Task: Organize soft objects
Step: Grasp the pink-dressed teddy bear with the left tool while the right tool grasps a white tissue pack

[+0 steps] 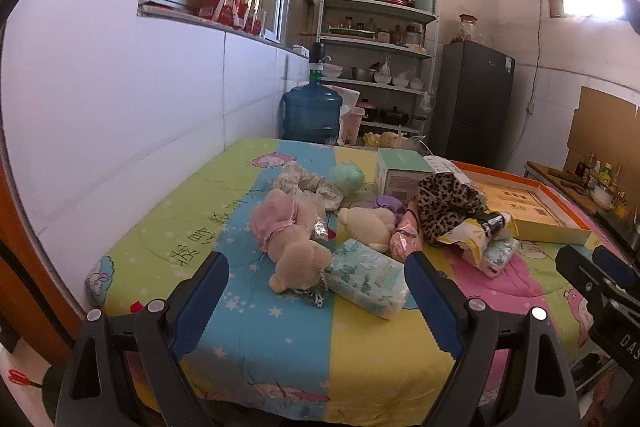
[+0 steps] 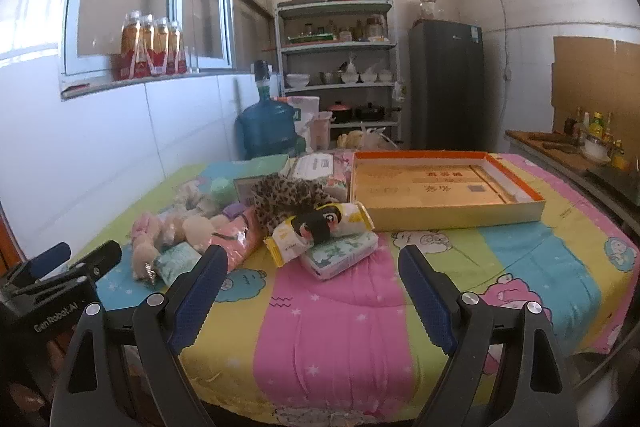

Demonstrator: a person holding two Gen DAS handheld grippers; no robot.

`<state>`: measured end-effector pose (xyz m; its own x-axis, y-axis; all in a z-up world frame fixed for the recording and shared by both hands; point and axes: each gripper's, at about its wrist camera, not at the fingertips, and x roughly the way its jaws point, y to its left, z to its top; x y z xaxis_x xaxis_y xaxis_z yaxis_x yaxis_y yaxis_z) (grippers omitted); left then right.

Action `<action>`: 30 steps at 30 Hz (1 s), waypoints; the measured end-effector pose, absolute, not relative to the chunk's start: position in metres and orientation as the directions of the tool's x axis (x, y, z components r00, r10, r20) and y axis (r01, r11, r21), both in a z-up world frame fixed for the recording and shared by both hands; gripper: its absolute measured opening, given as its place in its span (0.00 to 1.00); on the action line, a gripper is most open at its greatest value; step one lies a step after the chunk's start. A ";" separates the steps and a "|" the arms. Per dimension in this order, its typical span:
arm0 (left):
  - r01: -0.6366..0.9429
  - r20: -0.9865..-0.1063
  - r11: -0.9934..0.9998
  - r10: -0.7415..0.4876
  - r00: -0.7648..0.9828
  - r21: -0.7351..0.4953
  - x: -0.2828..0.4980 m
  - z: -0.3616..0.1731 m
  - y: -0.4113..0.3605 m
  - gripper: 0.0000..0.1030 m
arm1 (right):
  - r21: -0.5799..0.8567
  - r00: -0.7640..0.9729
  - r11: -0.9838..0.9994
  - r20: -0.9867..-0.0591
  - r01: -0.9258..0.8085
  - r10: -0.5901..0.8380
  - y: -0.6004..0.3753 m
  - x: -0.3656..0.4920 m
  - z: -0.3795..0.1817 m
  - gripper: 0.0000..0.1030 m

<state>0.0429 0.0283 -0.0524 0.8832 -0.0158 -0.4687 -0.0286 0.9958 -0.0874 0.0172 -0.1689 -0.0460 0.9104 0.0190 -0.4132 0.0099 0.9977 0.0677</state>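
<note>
Both your tongs are wide open and hold nothing. Your left gripper (image 1: pixel 316 287) has the plush bear (image 1: pixel 294 247) and a tissue pack (image 1: pixel 366 277) just ahead between its fingers. Ahead of your right gripper (image 2: pixel 312 275) is bare quilt (image 2: pixel 336 327), then the tissue pile (image 2: pixel 336 251); the open box (image 2: pixel 440 187) lies beyond to the right, with free room along the near quilt edge.

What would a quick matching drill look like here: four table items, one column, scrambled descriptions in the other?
Items:
1. shallow box
2. leopard-print cloth
3. water jug
4. plush bear

Descriptions:
A. blue, standing beyond the table by the wall
B. orange-rimmed, open, nothing soft in it
C. cream, lying next to a floral tissue pack
D. spotted, heaped mid-pile behind the yellow packet

Pairs: 1-B, 2-D, 3-A, 4-C
</note>
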 end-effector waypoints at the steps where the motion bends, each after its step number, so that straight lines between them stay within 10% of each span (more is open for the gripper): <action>1: -0.028 -0.474 0.996 -0.017 0.881 -0.088 0.046 -0.055 0.029 0.87 | 0.069 0.908 0.998 -0.418 0.004 0.025 -0.168 0.020 -0.049 0.85; 30: -0.080 -0.606 0.985 -0.031 0.795 -0.155 0.147 -0.087 0.070 0.78 | 0.120 0.810 0.951 -0.501 -0.285 0.305 -0.122 0.089 -0.091 0.85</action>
<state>0.1465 0.0702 -0.0865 0.7952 -0.0309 -0.6056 -0.0796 0.9847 -0.1547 0.0889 -0.1217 -0.0912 0.8100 0.3054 -0.5006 -0.2847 0.9511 0.1196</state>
